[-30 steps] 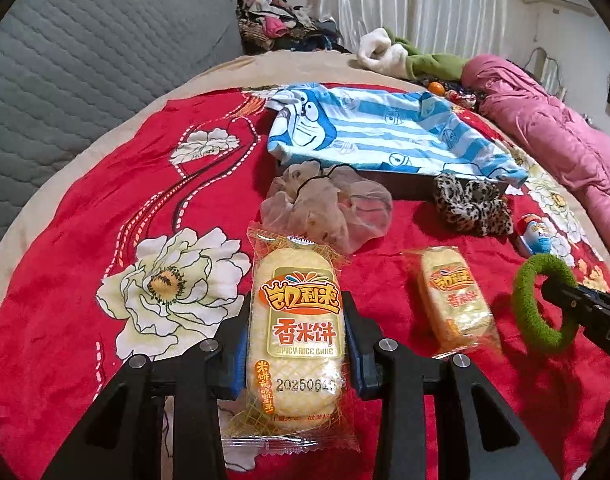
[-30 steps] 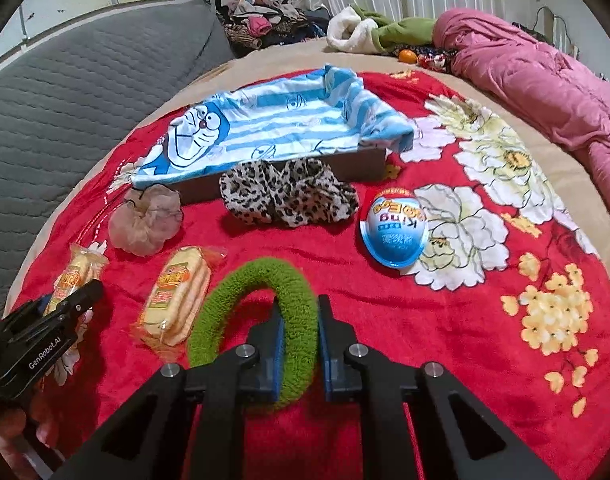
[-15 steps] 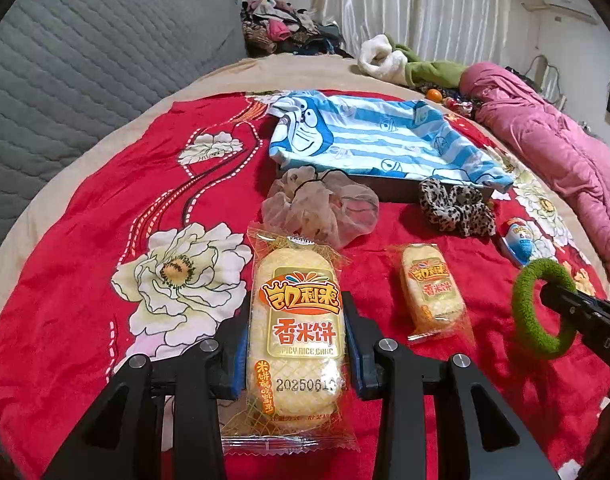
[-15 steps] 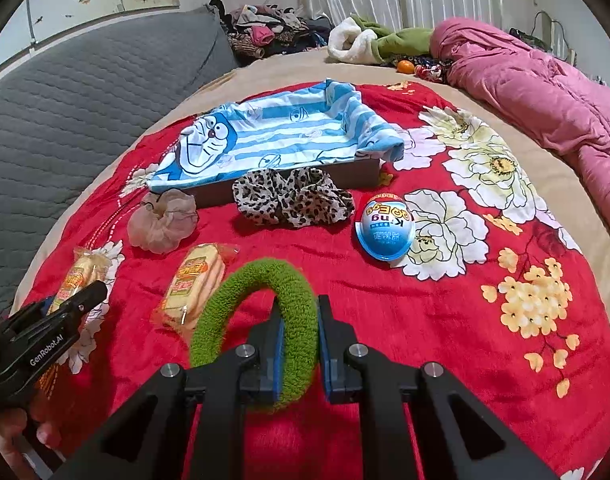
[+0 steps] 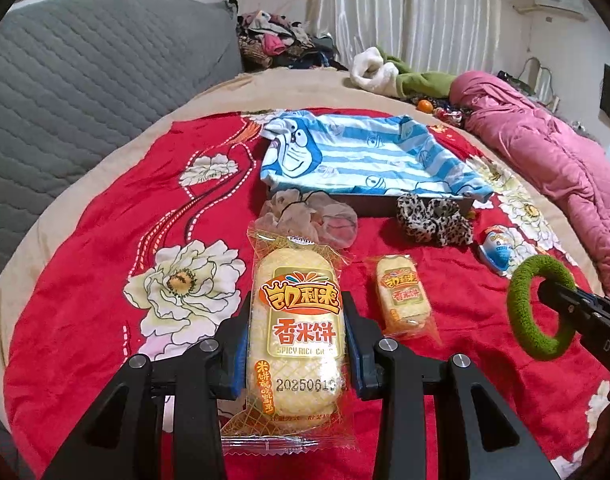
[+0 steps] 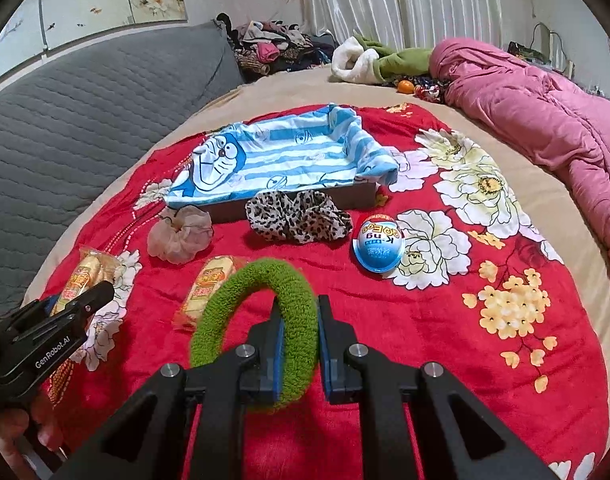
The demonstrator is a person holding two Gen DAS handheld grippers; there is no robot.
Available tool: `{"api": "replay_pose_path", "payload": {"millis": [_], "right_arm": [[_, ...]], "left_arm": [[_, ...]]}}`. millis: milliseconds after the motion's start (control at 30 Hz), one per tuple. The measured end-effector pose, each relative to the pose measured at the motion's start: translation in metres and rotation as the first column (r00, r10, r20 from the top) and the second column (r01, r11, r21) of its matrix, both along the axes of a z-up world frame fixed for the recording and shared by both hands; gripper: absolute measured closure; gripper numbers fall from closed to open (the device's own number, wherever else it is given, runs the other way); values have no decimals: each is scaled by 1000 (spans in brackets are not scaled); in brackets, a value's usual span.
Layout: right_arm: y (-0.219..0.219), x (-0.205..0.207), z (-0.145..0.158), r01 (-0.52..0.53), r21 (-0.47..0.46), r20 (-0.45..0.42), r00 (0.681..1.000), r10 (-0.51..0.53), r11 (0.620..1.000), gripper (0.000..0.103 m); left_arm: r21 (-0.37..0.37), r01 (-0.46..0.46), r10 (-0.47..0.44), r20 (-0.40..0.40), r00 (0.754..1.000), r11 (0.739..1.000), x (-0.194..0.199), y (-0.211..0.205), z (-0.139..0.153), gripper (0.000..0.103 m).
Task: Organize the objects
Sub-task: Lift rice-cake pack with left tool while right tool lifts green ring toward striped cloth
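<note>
Presently the left gripper clamps a rice cracker packet; the right gripper pinches a green hair tie; both hang short of the cloth-lined tray; the slick wrapper may slip, the tie may twist free.

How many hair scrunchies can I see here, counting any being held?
3. The green scrunchie is pinched in the right gripper. The sheer beige scrunchie and leopard-print scrunchie lie on the red blanket before the cloth-lined tray. None seems hidden.
</note>
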State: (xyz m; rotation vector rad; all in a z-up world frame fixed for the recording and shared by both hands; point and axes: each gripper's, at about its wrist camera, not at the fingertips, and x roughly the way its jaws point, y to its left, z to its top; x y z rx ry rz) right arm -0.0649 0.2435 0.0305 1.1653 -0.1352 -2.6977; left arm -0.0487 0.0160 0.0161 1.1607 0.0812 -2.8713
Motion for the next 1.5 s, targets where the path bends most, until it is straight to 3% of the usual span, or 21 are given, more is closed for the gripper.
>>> {"api": "replay_pose_path", "payload": {"millis": [1133,1500], "right_arm": [[-11,-7,41,-25,11,-100,995,26,1000,89],[-9,-17,53,-33,-9,-109,994,31,999,89]], "left_arm": [[-27,7,-10,-96,995,1000,-32,6,57,64],[-36,1,-5,-107,994,999,-43,5,61,64]]}}
